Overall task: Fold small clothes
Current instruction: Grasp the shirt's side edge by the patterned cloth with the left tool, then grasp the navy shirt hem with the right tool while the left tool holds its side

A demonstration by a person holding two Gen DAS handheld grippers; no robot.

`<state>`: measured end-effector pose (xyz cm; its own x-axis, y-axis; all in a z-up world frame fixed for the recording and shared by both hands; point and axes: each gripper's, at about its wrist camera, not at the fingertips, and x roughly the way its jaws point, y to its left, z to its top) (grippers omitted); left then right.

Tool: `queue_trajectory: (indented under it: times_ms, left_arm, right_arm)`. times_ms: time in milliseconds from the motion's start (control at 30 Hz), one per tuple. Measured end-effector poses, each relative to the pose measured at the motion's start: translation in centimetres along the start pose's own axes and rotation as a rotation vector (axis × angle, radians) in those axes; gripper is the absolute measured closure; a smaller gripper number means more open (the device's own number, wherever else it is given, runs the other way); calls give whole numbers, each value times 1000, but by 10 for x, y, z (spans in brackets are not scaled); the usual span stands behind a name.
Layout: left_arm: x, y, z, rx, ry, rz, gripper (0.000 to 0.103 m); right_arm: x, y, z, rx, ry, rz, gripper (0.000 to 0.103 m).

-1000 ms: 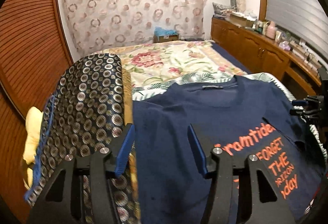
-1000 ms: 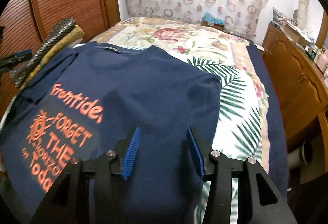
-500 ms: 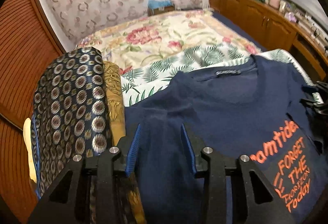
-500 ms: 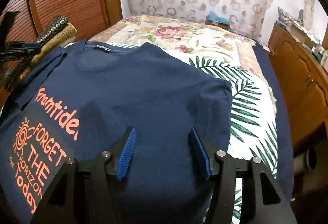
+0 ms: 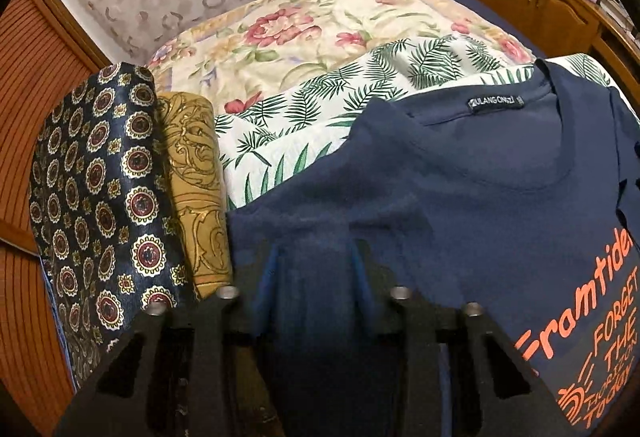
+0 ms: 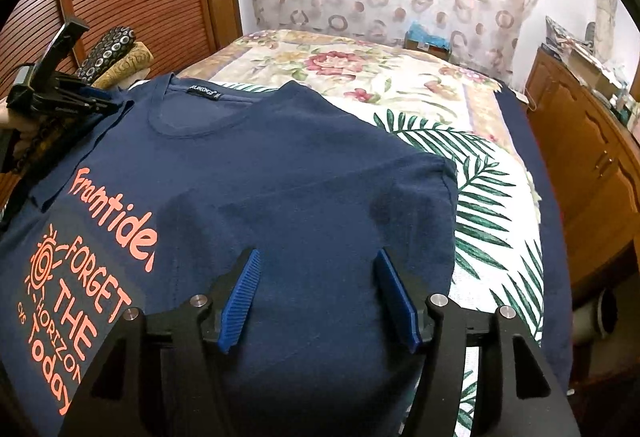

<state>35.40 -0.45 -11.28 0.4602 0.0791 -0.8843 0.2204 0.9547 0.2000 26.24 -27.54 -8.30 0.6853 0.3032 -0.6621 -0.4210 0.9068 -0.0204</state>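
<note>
Navy T-shirt (image 6: 304, 165) with orange lettering is lying spread on the leaf-print sheet (image 6: 492, 197), filling the centre of the right wrist view. Sleeve gathering looks like the step in hand: the left gripper (image 5: 314, 269), low in its frame, is closing narrow on a ridge of shoulder fabric. The right gripper (image 6: 316, 293) is opening wide above the opposite sleeve, bottom centre, gripping nothing. Next, probably, both need firm pinches before carrying cloth inward. Folded patterned fabrics (image 5: 100, 173) are sitting at the left.
</note>
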Motion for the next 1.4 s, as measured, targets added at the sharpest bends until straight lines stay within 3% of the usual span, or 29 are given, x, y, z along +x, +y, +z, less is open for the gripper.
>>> queue_trajectory:
  times_ms: [33,133,367,533,767,1067,1333,1400]
  left_arm:
    - [0,1,0,-1,-1,-6,92]
    - [-12,11,-2,-25,-34,-13,98]
    - [-55,53,-12,-155,-194,-48,99]
    - [-65,63,-21,-209,-250,-93,100]
    - [-70,48,-27,-193,-283,-120,100]
    - [-86,32,-36,-174,-335,-163,100]
    - [-97,25,-50,-173,-359,-194,100]
    - [-99,24,-55,-175,-361,-212,100]
  right_arm:
    - [0,0,0,0,-1,1,40]
    - [0,0,0,-1,-2,1,40]
    - [0,0,0,-5,-1,3,37]
    - [0,-1,-1,-9,-1,2,35]
    - [-3,-9,2,-9,16,-8,35]
    - [3,-64,21,94,33,-88,35]
    - [20,-75,33,120,52,-53,47]
    - [24,-71,36,105,51,-52,61]
